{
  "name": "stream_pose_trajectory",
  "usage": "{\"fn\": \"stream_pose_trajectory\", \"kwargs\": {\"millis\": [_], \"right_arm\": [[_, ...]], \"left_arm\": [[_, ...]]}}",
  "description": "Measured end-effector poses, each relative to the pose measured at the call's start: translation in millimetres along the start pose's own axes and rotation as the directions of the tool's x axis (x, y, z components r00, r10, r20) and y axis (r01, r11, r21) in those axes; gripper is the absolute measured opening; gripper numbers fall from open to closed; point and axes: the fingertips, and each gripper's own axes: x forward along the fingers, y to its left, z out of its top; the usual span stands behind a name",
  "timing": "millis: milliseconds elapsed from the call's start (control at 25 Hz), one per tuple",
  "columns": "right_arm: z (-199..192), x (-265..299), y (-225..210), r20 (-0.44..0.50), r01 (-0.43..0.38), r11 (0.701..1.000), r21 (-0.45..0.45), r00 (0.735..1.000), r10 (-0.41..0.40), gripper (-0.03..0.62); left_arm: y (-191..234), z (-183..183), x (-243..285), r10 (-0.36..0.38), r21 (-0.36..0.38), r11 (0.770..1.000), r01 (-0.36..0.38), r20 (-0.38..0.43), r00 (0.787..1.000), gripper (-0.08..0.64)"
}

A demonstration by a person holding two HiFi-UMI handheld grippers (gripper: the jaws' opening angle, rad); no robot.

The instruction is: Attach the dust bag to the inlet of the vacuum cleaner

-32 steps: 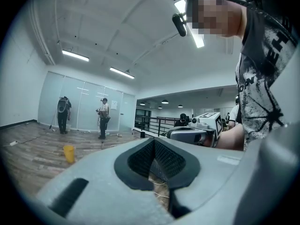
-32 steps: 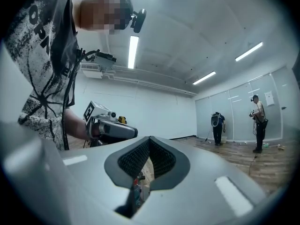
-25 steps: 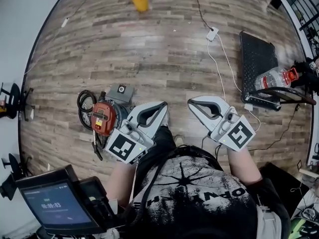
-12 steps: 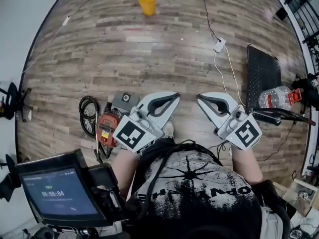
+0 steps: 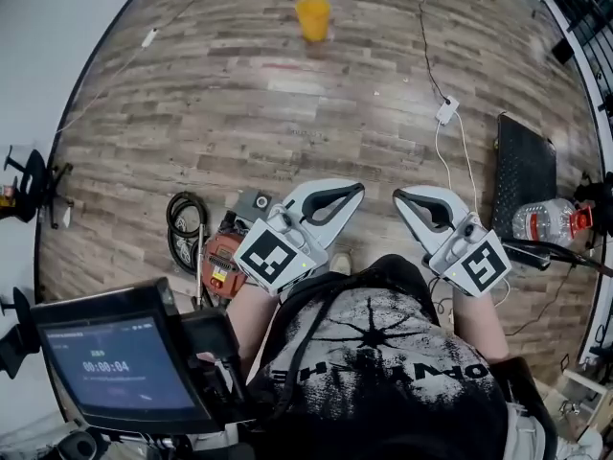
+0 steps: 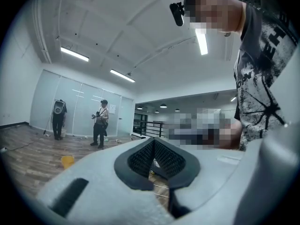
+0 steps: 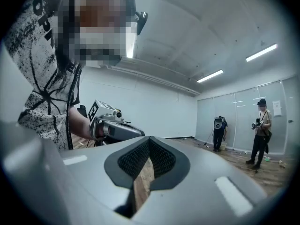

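The red vacuum cleaner (image 5: 220,263) lies on the wood floor at the lower left of the head view, partly hidden behind my left gripper's marker cube. Its black hose (image 5: 183,237) coils beside it. A grey square piece with a dark round hole (image 5: 254,202) lies just above it. I cannot make out a dust bag. My left gripper (image 5: 360,188) is held level over the floor, shut and empty, its pads meeting (image 6: 153,148). To the right, my right gripper (image 5: 397,196) is likewise shut with nothing in it (image 7: 149,146).
A yellow bucket (image 5: 313,17) stands far ahead on the floor. A white cable with a plug block (image 5: 446,111) runs to the right, near a black mat (image 5: 525,166) and a water bottle (image 5: 544,221). A screen (image 5: 113,370) sits at lower left. Two people (image 6: 99,123) stand by the glass wall.
The whole floor has slid down and right in the head view: the bucket sits lower and the vacuum cleaner closer under my left gripper. Both grippers stay shut and side by side.
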Motion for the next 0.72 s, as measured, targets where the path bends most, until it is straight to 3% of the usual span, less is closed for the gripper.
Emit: {"fn": "stream_pose_trajectory", "kwargs": {"millis": [320,520,720], "right_arm": [[11.5,27.9,-45.0,0.083,0.023,1.0,-0.021,0.996,-0.021,0.005],[4.7,55.4,-91.9,0.084,-0.044,0.998,-0.042,0.995,0.048,0.005],[10.0,92.6,-152.3,0.098,-0.141,0.989,-0.053,0.984,0.146,0.005]], "left_arm": [[42.0,-2.4,11.2,0.013,0.0,1.0,-0.013,-0.009,1.0,0.001],[87.0,-4.3,33.7,0.076,0.006,0.997,-0.076,-0.025,0.997,0.002],[146.6,11.3,60.0,0.193,-0.004,0.981,-0.193,0.014,0.981,0.001]]}}
